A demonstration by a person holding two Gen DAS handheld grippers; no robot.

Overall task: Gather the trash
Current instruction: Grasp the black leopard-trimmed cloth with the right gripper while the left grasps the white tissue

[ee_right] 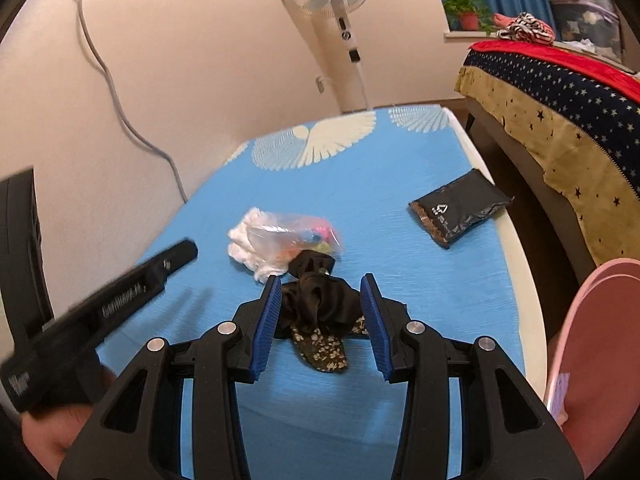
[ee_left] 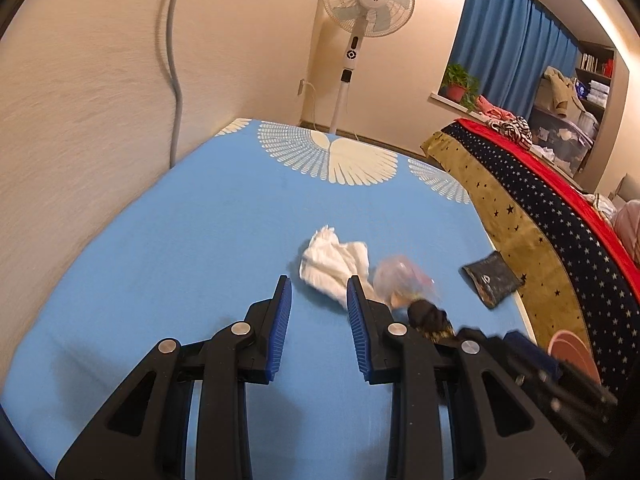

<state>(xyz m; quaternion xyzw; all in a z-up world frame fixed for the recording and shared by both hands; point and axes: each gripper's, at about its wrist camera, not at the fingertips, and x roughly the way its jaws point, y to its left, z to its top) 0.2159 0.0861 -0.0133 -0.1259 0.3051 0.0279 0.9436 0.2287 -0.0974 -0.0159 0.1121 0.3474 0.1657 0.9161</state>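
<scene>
The wall [ee_left: 100, 80] is cream and fills the left and the top of both views, with a grey cable [ee_left: 170, 60] hanging down it. A white standing fan [ee_left: 368, 0] stands at the top centre. At the upper right a blue curtain [ee_left: 500, 52] hangs beside a potted plant [ee_left: 458, 82] on a sill. A table with a blue cloth [ee_left: 200, 260] fills the middle. At right lies a starred blanket [ee_left: 540, 200] in red, navy and gold. The light is warm.

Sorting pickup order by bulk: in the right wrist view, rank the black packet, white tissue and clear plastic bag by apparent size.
1. Black packet.
2. Clear plastic bag and white tissue: too alike and overlapping to rank.
</scene>
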